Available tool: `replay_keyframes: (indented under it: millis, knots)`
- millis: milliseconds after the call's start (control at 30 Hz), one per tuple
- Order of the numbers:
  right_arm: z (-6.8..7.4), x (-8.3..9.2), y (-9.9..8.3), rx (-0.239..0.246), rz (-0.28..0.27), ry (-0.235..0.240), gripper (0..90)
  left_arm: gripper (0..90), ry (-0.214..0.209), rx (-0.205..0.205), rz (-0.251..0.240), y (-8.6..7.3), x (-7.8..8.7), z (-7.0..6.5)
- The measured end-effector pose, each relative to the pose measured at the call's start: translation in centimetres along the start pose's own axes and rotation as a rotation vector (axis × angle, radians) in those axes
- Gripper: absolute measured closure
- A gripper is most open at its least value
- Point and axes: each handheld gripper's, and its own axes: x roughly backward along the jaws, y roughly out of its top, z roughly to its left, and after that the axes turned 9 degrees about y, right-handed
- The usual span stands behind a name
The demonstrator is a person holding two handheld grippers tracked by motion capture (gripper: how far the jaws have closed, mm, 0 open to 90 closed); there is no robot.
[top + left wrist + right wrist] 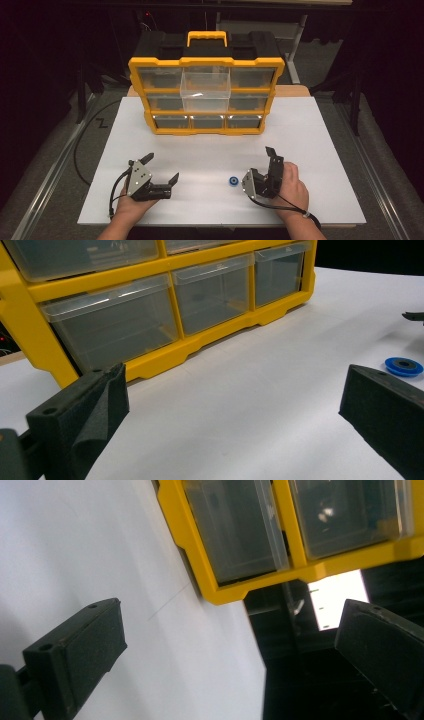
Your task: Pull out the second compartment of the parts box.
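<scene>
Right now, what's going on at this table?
A person holds a tool in each hand over a white table. The left tool and the right tool both stand open and empty. A small blue ring lies loose between them. Behind stands a yellow drawer organizer with one clear middle drawer pulled out.

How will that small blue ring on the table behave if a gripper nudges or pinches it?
The blue ring lies flat on the white table, so a nudge would probably slide it, not roll it. It looks thin and low, so wide fingers may struggle to get under its rim. It seems rigid and light. Tipped onto its edge, it could roll away.
</scene>
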Motion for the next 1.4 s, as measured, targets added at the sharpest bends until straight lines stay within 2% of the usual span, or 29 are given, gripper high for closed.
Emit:
replay_keyframes:
  millis: [67, 133, 200, 233, 367, 433, 533, 700, 867, 1067, 1200, 1400]
  knots:
    - [-0.1, -0.1, -0.2, -0.073, -0.007, 0.025, 0.9, 0.1, -0.001, 0.001, 0.000, 0.0, 0.0, 0.0]
    - [-0.5, -0.1, -0.4, -0.092, -0.014, 0.040, 0.9, 0.1, 0.000, 0.004, 0.000, 0.0, 0.0, 0.0]
    - [-0.6, -0.2, -0.6, -0.137, -0.014, 0.053, 1.7, 0.1, -0.001, 0.004, 0.001, 0.0, 0.0, 0.0]
    - [-0.7, -0.1, -0.6, -0.137, -0.011, 0.059, 1.8, 0.1, -0.001, 0.005, 0.002, 0.0, -0.1, 0.0]
    - [-1.0, -0.3, -1.0, -0.225, -0.030, 0.093, 1.9, 0.1, -0.003, 0.006, 0.001, 0.0, -0.1, 0.1]
    - [-1.1, -0.4, -1.1, -0.297, -0.042, 0.114, 1.9, 0.1, -0.005, 0.005, 0.001, 0.0, -0.1, 0.1]
    - [-1.6, -0.5, -1.5, -0.354, -0.048, 0.153, 1.8, 0.1, -0.008, 0.003, -0.001, 0.0, -0.1, 0.0]
    - [-2.1, -0.7, -2.1, -0.490, -0.066, 0.231, 1.1, 0.1, -0.010, 0.003, -0.001, 0.0, -0.1, 0.0]
    - [-2.7, -0.9, -2.9, -0.617, -0.102, 0.282, 1.2, 0.1, -0.011, 0.008, 0.001, 0.0, -0.2, 0.1]
    - [-3.1, -1.1, -3.4, -0.714, -0.129, 0.332, 1.4, 0.1, -0.015, 0.015, -0.001, 0.0, -0.2, 0.1]
    - [-3.3, -1.1, -3.5, -0.745, -0.127, 0.343, 1.2, 0.1, -0.017, 0.018, -0.003, 0.0, -0.3, 0.2]
    - [-3.5, -1.2, -3.7, -0.831, -0.133, 0.390, 1.1, 0.2, -0.017, 0.020, -0.005, 0.0, -0.3, 0.2]
